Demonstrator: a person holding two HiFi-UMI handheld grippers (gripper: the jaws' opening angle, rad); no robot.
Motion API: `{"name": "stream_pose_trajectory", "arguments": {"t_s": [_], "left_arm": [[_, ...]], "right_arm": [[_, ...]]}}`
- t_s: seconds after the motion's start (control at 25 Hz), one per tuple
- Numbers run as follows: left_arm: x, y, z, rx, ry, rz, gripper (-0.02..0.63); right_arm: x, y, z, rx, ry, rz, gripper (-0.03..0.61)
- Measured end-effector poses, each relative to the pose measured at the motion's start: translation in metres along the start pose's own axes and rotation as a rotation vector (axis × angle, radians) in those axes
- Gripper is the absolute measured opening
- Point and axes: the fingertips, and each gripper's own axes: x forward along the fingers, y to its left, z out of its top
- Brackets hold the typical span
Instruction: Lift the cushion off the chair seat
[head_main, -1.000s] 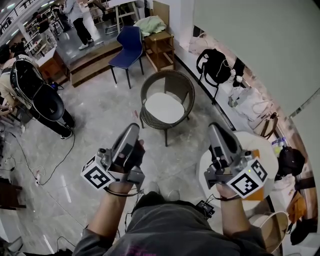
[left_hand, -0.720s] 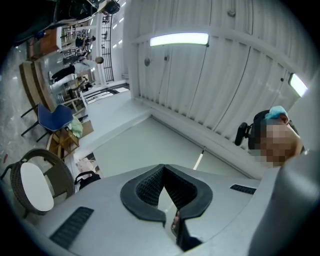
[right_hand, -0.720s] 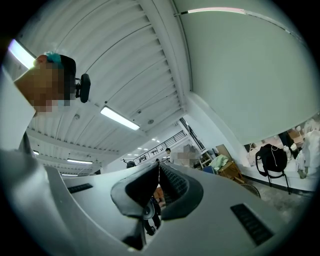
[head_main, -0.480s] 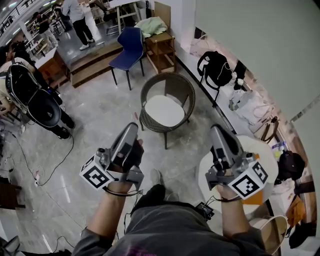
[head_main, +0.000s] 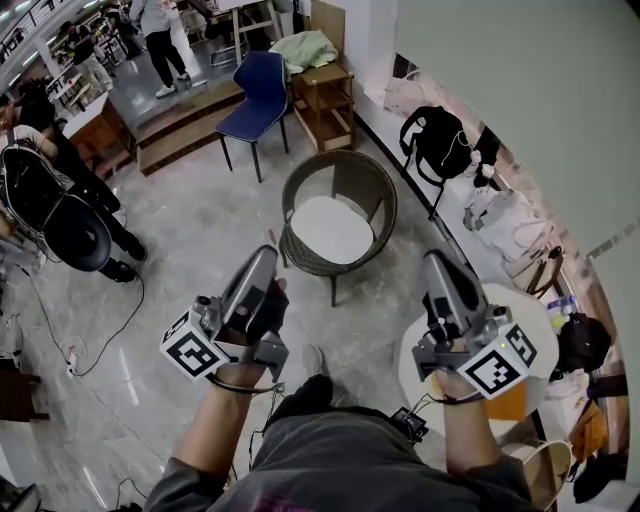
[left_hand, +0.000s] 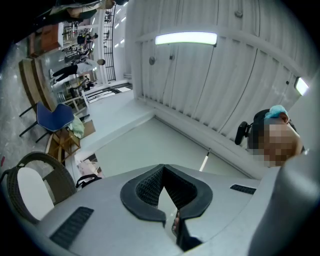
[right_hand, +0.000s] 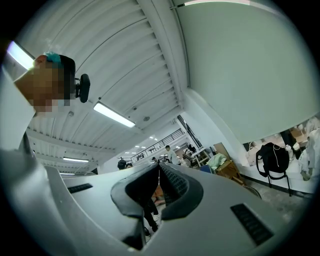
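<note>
Head view: the round white cushion (head_main: 330, 228) is lying flat on the seat of the brown woven wicker tub chair (head_main: 372, 190), which is standing on the grey marble-look floor (head_main: 200, 230) ahead of the person. Nothing is touching the cushion. The left gripper (head_main: 265, 256) and the right gripper (head_main: 436, 260) are both pointing toward the chair and are well short of it, one to each side. Behind the chair a blue plastic chair with black legs (head_main: 258, 92) is standing beside a small wooden shelf table (head_main: 322, 100) that is carrying a pale green folded cloth (head_main: 305, 48). A black backpack (head_main: 436, 135) is leaning at the wall to the right. A round white table (head_main: 412, 345) is showing under the right gripper.

Left gripper view: the left gripper (left_hand: 162, 167) is holding nothing, and its black ribbed pads are meeting at the tips. The wicker chair (left_hand: 55, 180) with the cushion (left_hand: 29, 192) is appearing at the lower left edge, far from the jaws. The blue chair (left_hand: 54, 116) is sitting further off, and a long ceiling strip light (left_hand: 186, 38) is glowing above.

Right gripper view: the right gripper (right_hand: 159, 168) is likewise pressed together on nothing. The backpack (right_hand: 274, 157) is hanging at right.
</note>
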Motion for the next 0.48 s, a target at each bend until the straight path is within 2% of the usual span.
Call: {"name": "stream_pose_trajectory", "arguments": {"t_s": [0.48], "left_arm": [[0.036,0.095,0.051,-0.041,0.014,0.014,0.008]], "right_arm": [[0.101,-0.046,-0.019,0.013,0.026,-0.034,0.014]]}}
